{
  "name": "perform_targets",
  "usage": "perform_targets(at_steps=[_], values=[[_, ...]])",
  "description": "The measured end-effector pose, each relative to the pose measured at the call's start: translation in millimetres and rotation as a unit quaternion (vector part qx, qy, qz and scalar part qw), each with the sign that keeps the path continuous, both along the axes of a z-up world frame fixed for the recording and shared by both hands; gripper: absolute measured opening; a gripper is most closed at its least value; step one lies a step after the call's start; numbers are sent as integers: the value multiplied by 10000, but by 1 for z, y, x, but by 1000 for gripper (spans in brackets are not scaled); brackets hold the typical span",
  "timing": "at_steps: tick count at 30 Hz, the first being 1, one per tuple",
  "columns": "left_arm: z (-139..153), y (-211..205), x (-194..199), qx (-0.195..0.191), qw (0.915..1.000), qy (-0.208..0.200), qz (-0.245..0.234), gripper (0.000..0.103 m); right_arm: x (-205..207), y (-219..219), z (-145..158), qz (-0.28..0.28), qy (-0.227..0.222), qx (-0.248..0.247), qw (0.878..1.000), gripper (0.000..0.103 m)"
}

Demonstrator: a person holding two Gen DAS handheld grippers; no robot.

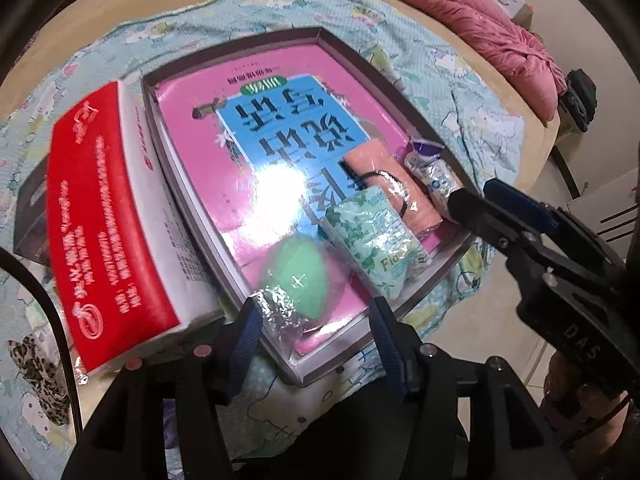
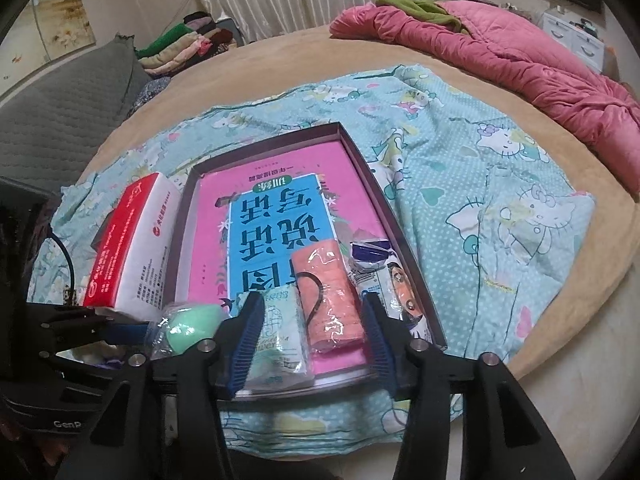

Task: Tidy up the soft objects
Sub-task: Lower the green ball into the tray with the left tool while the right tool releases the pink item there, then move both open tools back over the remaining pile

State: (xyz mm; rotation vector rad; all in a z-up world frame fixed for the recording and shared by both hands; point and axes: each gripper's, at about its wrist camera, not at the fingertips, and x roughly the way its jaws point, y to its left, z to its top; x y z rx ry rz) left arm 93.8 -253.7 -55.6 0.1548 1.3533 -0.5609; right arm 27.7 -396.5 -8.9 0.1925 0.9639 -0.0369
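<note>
My left gripper [image 1: 314, 322] is spread wide, with the green sponge egg [image 1: 298, 274] in its clear wrap just ahead. My right gripper [image 2: 310, 338] is spread around the orange towel roll [image 2: 330, 300] and tissue pack [image 2: 280, 340], touching neither, in the box lid [image 2: 404, 240].

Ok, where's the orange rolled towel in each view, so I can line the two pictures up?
Left wrist view: the orange rolled towel lies right of centre, in the tray's right part, between the floral tissue pack and a small printed packet.
Right wrist view: the towel sits low at centre, between the right tool's fingers, untouched.
Shared landmark: the pink and blue book lining the tray.
</note>
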Motion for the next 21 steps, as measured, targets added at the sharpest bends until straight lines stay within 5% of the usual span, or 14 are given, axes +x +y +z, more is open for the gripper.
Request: perform_targets(at_steps=[21], values=[[47,18,-22,50,9980,-622,95,74,-9,4,27,-308,-203,-24,9993,74]])
